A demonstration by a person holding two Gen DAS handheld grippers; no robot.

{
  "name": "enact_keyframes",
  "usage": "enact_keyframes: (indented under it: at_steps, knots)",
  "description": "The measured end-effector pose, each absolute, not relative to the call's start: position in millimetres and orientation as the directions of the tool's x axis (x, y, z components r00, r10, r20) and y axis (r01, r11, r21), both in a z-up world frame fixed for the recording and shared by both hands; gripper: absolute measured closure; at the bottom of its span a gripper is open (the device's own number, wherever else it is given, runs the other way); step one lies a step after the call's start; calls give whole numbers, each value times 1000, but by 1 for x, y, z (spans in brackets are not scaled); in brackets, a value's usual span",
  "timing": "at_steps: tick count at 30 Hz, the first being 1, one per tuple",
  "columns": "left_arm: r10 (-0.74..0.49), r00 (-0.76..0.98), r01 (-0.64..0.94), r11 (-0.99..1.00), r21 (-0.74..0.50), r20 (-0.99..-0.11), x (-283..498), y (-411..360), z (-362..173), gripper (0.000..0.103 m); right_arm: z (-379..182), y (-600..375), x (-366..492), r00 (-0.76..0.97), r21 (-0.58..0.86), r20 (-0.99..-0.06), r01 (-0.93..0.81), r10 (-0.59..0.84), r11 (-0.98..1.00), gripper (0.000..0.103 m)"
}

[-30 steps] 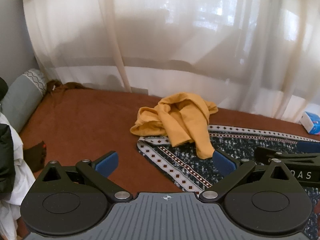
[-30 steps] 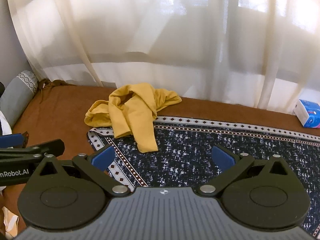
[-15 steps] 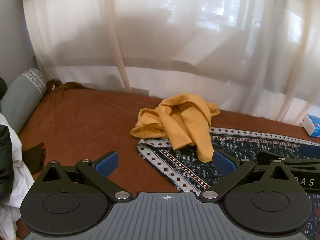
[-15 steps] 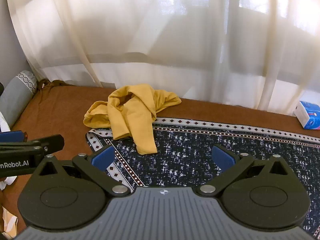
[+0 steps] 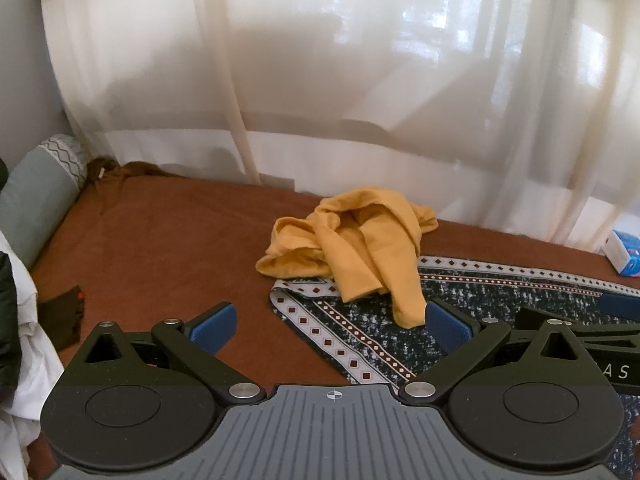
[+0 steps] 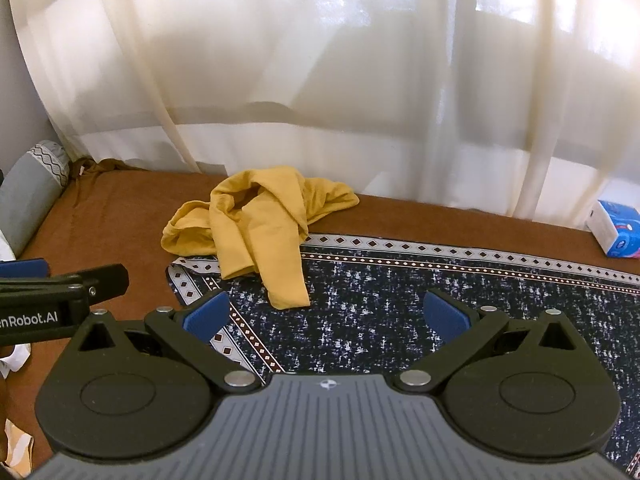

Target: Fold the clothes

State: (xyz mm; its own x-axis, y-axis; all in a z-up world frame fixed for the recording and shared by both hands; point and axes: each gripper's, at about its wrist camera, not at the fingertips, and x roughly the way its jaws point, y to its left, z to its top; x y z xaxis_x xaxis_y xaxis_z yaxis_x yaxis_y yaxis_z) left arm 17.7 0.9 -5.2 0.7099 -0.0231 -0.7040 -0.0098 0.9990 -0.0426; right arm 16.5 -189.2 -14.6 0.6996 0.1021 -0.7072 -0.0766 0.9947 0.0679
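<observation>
Both your left gripper (image 5: pixel 328 326) and right gripper (image 6: pixel 326 314) gape wide, holding nothing. Ahead, the crumpled yellow garment (image 6: pixel 260 224) straddles the patterned rug's (image 6: pixel 400 312) corner; pinch carelessly and you may snag rug with cloth.

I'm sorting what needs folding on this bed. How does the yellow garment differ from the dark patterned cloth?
The yellow garment is plain mustard; the patterned cloth is dark navy speckled white, with a diamond-pattern border. The yellow garment lies crumpled in a heap; the patterned cloth lies spread flat. The yellow garment partly rests on the patterned cloth's corner. Both lie on the brown bedcover, untouched by either gripper.
</observation>
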Motion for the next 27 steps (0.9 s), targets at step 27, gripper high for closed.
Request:
enact_keyframes:
  at_steps: [27]
  knots:
    - [-30,702,-13,998,-54,-711,22,3,-9,0,-18,-190,22,692,70,-715,-73,101,995,0]
